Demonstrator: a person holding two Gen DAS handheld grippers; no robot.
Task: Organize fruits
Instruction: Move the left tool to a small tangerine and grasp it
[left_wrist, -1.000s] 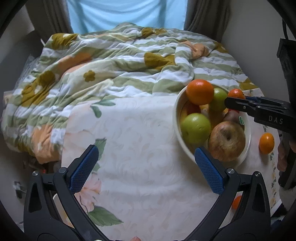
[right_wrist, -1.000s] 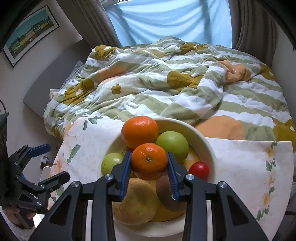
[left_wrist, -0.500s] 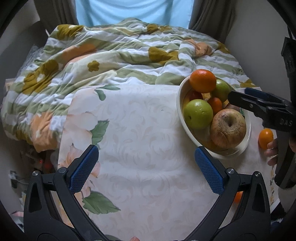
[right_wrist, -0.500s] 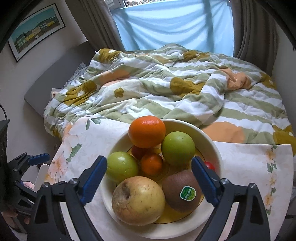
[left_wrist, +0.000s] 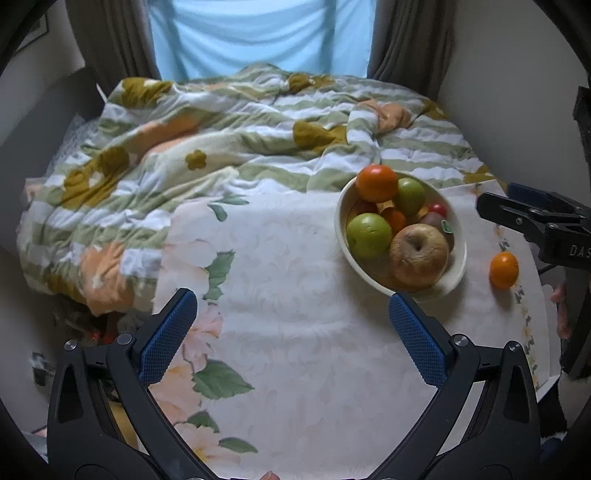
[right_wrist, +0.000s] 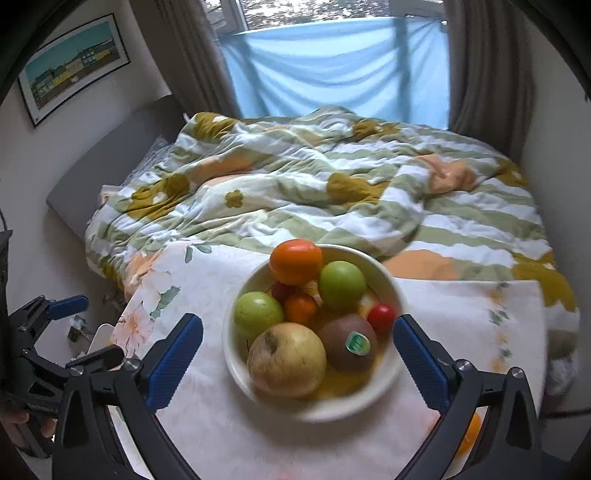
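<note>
You are holding two black claws with blue ribbed pads. Your right gripper (right_wrist: 297, 360) is standing wide apart over the near rim of the round cream ceramic bowl (right_wrist: 386, 395), gripping nothing; your left gripper (left_wrist: 291, 332) is standing equally wide over the bare floral tablecloth (left_wrist: 295, 295) left of the bowl, also empty.

In the bowl you are looking at eight fruits. Nearest is one large, dull yellow-brown apple (right_wrist: 286, 358) with a dimpled top, and beside it on the right one fuzzy brown kiwi (right_wrist: 347, 347) wearing a green sticker. Behind them are sitting two smooth green apples (right_wrist: 258, 312), one small mandarin (right_wrist: 301, 308), one glossy red cherry tomato (right_wrist: 381, 319) and one dark red fruit, mostly hidden. One big orange (right_wrist: 295, 260) is topping the far side.

One more small orange mandarin (left_wrist: 503, 269) is lying on the cloth, apart from the bowl on its right.

Farther off, a rumpled quilt (right_wrist: 314, 177) in green stripes with mustard flowers is covering the bed.
</note>
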